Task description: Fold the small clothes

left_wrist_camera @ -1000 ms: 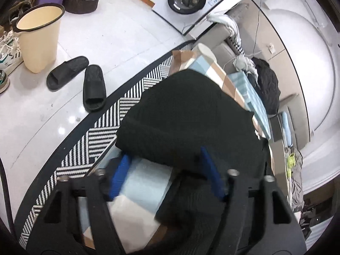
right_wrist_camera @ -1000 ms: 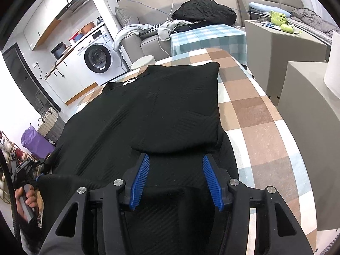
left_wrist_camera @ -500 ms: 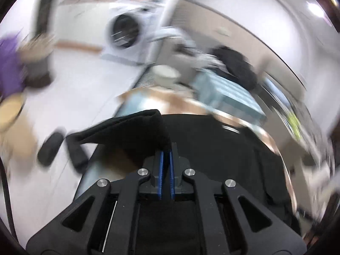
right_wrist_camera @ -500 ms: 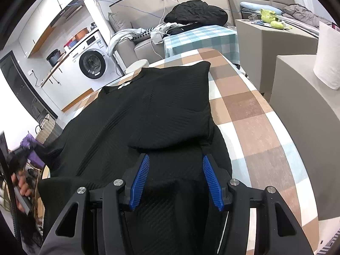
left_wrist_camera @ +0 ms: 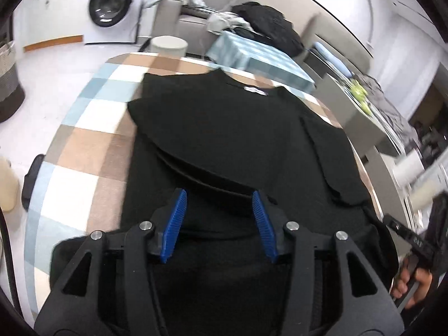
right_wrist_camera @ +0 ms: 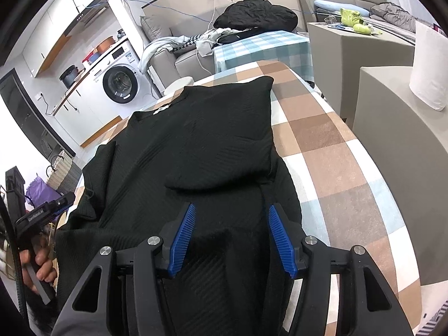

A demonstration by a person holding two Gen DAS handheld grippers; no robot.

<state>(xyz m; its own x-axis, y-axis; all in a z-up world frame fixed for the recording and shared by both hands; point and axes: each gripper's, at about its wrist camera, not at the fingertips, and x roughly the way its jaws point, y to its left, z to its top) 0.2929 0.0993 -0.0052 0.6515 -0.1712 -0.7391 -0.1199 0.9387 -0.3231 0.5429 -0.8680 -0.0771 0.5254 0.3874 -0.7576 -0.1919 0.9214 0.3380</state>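
Note:
A black top (left_wrist_camera: 224,128) lies flat on the checked table (left_wrist_camera: 92,140), neck and white label at the far end. Both sleeves are folded in over the body; the left one (left_wrist_camera: 196,145) rests there loose. My left gripper (left_wrist_camera: 219,193) hovers over the near half of the top. Its jaws are opening, with fabric below them and nothing pinched. In the right wrist view the same top (right_wrist_camera: 201,140) fills the table (right_wrist_camera: 336,154). My right gripper (right_wrist_camera: 231,206) is over the hem side, its jaws opening slightly and gripping nothing.
A washing machine (left_wrist_camera: 112,2) and a round stool (left_wrist_camera: 168,45) stand beyond the table's far end. A teal-checked table holds a black clothes pile (right_wrist_camera: 254,16). Grey cabinets (right_wrist_camera: 392,117) with a paper roll (right_wrist_camera: 428,67) crowd the right side. A slipper (left_wrist_camera: 30,179) lies on the floor at left.
The left gripper shut on the left sleeve, swung it across onto the top's body, then opened and let it go. The right gripper stayed put.

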